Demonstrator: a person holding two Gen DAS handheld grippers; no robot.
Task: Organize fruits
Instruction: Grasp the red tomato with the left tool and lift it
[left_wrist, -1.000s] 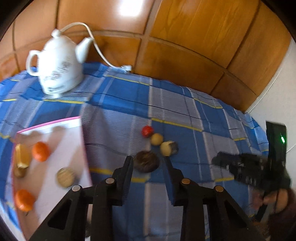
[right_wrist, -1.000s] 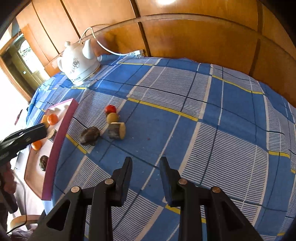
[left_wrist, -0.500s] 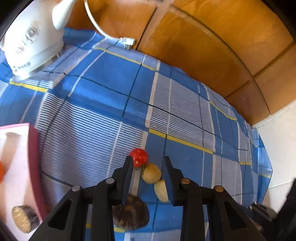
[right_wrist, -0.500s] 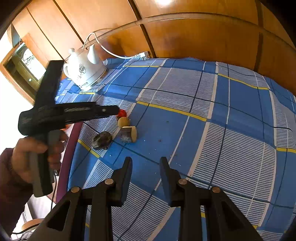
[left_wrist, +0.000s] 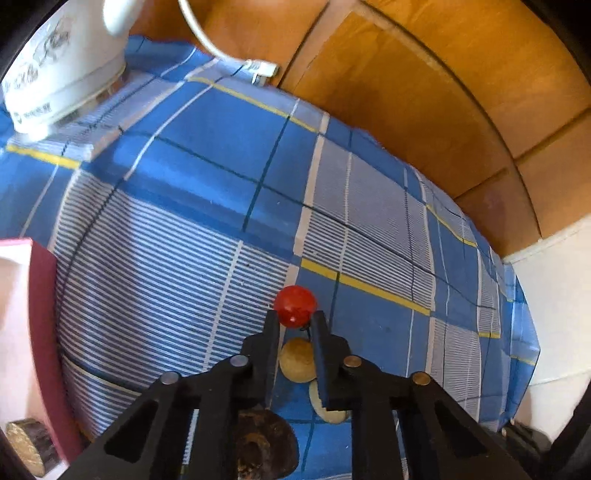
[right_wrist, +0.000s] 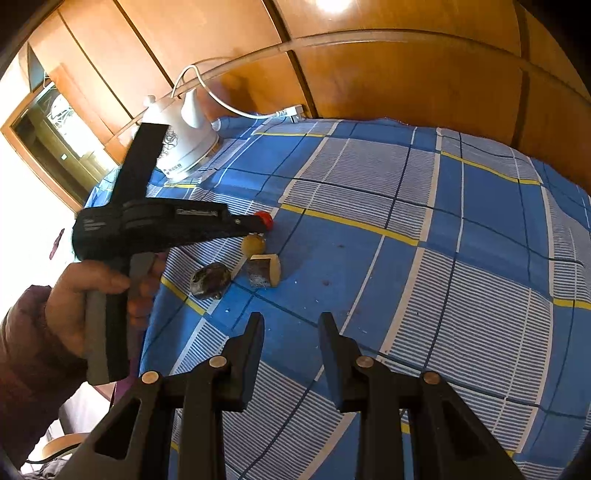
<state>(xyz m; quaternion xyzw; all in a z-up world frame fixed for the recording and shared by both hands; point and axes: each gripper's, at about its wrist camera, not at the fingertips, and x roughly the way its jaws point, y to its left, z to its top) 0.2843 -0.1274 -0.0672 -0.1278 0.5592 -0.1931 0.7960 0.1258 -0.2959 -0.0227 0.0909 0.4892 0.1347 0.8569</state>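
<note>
I am closing my left gripper (left_wrist: 294, 319) on the small red fruit (left_wrist: 295, 305), round and glossy, which is sitting on the blue checked cloth (left_wrist: 207, 184) of the surface. Its lower part is hiding between the fingertips. Behind them a yellowish round fruit (left_wrist: 297, 360), a pale cut piece (left_wrist: 325, 408) and a dark rough fruit (left_wrist: 264, 443) are partly covered. My right gripper (right_wrist: 291, 325) is hanging unclenched, grasping nothing.

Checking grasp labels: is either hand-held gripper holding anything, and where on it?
The left hand-held gripper is shut on the small red fruit, fingertips pinching its near lower sides. The right hand-held gripper holds nothing.
</note>
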